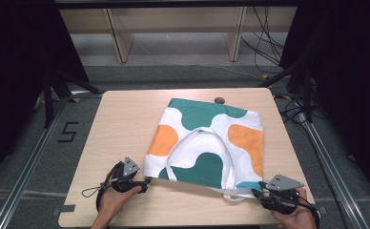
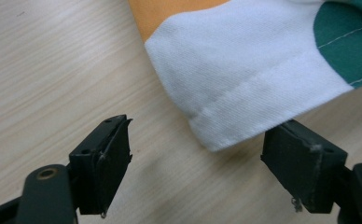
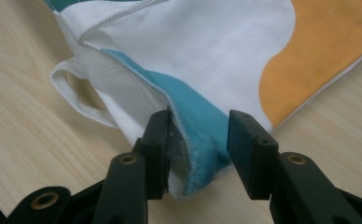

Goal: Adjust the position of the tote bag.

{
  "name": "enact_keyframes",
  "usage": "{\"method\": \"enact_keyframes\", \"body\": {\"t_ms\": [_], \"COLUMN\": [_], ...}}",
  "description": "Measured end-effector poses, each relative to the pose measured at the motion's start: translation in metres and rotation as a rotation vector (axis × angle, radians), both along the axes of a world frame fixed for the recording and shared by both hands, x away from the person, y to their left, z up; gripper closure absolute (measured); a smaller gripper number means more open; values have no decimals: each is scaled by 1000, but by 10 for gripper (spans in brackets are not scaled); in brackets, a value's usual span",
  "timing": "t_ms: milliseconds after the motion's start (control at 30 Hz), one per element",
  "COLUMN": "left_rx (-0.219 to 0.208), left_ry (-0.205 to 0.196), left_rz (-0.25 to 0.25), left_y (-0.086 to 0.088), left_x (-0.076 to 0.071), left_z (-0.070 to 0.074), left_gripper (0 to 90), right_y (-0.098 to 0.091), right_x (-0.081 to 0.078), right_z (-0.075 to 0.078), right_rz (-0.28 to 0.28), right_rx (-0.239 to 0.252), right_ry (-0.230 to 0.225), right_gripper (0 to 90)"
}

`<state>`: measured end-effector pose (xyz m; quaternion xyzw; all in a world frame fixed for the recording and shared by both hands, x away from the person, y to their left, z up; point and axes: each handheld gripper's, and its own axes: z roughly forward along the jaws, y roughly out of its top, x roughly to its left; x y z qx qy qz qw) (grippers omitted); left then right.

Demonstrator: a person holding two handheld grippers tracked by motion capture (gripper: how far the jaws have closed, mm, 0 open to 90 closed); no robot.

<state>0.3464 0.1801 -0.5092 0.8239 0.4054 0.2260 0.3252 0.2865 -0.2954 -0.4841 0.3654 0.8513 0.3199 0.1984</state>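
The left tongs point(image 2: 198, 158) are held open at the white corner of the tote bag point(image 1: 207, 143), no cloth between the jaws, while the right tongs point(image 3: 195, 149) stand partly open around the bag's blue corner without pressing on it. The bag is laid flat toward the right half of the desk point(image 1: 121, 129), its mouth along the near edge. If either corner is approached too shallowly, only one cloth layer may be caught, and the bag would be lifted unevenly or dragged off the near edge.
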Motion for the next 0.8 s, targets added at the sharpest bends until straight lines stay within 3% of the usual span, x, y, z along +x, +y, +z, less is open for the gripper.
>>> {"method": "enact_keyframes", "body": {"t_ms": [33, 67, 100, 133, 167, 200, 233, 300, 333, 367, 433, 567, 700, 767, 800], "left_rx": [-12, 13, -13, -11, -8, -21, -49, -53, -39, 26, 49, 37, 93, 114, 128], "left_ry": [2, 2, -12, -17, -32, -63, -91, -123, -134, -116, -75, -63, -97, -151, -169], "left_rz": [-8, -22, -11, -21, -30, -38, -33, -46, -50, -78, -63, -56, -91, -109, -116], "left_y": [-1, -1, -3, -3, -4, -5, -7, -12, -15, -13, -16, -16, -19, -20, -21], "left_x": [1, 3, 4, 4, 5, 6, 6, 8, 10, 13, 17, 21, 18, 16, 15], "left_z": [0, 1, -1, 0, 3, 4, 5, 7, 6, 6, 1, -2, 0, 1, 2], "left_gripper": [231, 236, 247, 260, 283, 306, 336, 401, 409, 406, 402, 401, 452, 541, 616], "right_y": [0, 0, 0, 0, 2, 2, 3, 6, 8, 11, 14, 13, 13, 11, 10], "right_x": [2, 1, 2, 2, 1, 2, 1, 1, 3, 3, 3, 5, 3, 6, 5], "right_z": [-1, 0, -1, -1, -1, -1, -1, -2, -4, -6, -9, -10, -8, -7, -7], "right_rz": [2, -17, -17, -13, -40, -40, -32, -35, -31, -38, -37, -18, -15, 4, -4], "right_rx": [5, 1, 5, -1, 7, -13, -33, -56, -76, -92, -129, -138, -134, -138, -136], "right_ry": [-21, -17, -16, -14, -10, -41, -32, -55, -58, -40, -41, -47, -35, -63, -55], "right_gripper": [591, 589, 587, 585, 585, 585, 585, 583, 581, 572, 567, 617, 739, 759, 761]}}
